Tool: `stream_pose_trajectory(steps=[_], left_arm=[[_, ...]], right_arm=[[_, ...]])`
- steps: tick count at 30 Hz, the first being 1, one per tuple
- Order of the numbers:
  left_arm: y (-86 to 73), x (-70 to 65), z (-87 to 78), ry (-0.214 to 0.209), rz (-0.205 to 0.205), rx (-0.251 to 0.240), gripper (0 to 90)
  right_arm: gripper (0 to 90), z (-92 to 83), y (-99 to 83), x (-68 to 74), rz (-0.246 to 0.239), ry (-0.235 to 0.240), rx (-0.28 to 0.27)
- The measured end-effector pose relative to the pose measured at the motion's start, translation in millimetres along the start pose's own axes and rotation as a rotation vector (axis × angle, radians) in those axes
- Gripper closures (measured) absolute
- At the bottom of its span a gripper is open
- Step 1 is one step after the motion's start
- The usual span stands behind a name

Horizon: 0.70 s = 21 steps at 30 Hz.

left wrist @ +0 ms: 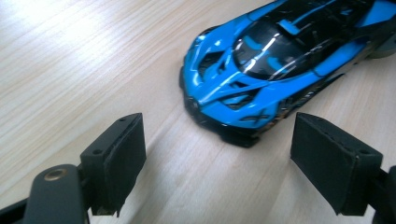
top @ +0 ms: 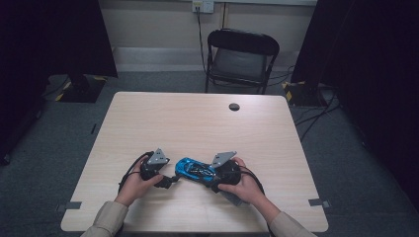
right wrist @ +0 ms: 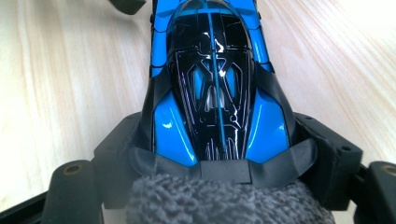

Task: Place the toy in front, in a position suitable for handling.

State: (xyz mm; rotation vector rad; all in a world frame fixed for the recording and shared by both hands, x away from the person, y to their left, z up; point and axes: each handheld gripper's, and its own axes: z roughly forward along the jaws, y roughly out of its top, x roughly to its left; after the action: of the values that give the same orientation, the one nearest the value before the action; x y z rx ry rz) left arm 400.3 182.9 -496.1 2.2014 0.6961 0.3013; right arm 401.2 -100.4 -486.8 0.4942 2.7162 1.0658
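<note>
A blue and black toy car (top: 195,170) lies on the pale wooden table (top: 197,118) near its front edge. My right gripper (right wrist: 222,154) is shut on the tail of the car (right wrist: 215,84), one pad against each rear flank. My left gripper (left wrist: 224,161) stands open just in front of the car's nose (left wrist: 261,65), its pads apart and touching nothing. In the high view the left gripper (top: 173,180) is left of the car and the right gripper (top: 215,178) is at its right end. A grey fuzzy cloth (right wrist: 224,200) hides the car's rear edge.
A round cable hole (top: 234,106) is at the table's far side. A black folding chair (top: 242,57) stands beyond the table. The grey cloth (top: 232,197) shows under the right hand. Dark curtains flank the room, and cables run across the floor at right.
</note>
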Motion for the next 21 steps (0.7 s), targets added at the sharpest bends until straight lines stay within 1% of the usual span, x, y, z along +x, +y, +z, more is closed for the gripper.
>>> stream_pose_trajectory(steps=[1,3,5,6,7,8,10,12,16,19,21], left_arm=[[0.6,-0.3,1.4,-0.004,-0.005,-0.006,17.9],[2.1,-1.3,5.3,-0.019,-0.004,-0.001,16.7],[3.4,-2.9,9.2,-0.033,-0.005,-0.002,15.5],[4.4,-3.1,10.6,-0.04,0.002,0.005,15.4],[5.4,-3.9,11.9,-0.04,0.004,0.001,15.3],[6.3,-4.0,12.8,-0.044,0.016,0.007,14.9],[7.2,-4.3,14.4,-0.052,0.016,0.01,15.1],[7.6,-4.7,14.9,-0.053,0.025,0.011,15.9],[7.1,-4.3,14.5,-0.052,0.024,0.009,16.9],[6.7,-3.7,13.7,-0.051,0.021,0.01,17.5],[6.8,-3.4,13.5,-0.052,0.018,0.01,17.8]], right_arm=[[24.5,-1.8,-2.6,-0.4,-0.004,-0.001,-0.006],[24.5,-4.0,-5.9,-0.7,-0.005,0.008,-0.009],[24.5,-5.8,-8.2,-0.4,-0.008,0.006,-0.011],[24.4,-6.6,-8.8,-0.6,-0.008,0.008,-0.01],[24.4,-6.8,-9.4,-1.5,-0.009,0.012,-0.01],[24.4,-6.9,-9.9,-2.0,-0.007,0.012,-0.008],[24.3,-6.8,-10.2,-3.1,0.007,0.016,-0.002],[24.0,-6.9,-10.2,-3.0,0.01,0.016,0.001],[23.4,-7.4,-7.3,-2.4,0.017,0.009,0.007],[21.5,-7.1,-2.6,-3.3,0.039,0.02,-0.009],[17.7,-9.6,3.2,-4.3,0.07,0.008,-0.058]])
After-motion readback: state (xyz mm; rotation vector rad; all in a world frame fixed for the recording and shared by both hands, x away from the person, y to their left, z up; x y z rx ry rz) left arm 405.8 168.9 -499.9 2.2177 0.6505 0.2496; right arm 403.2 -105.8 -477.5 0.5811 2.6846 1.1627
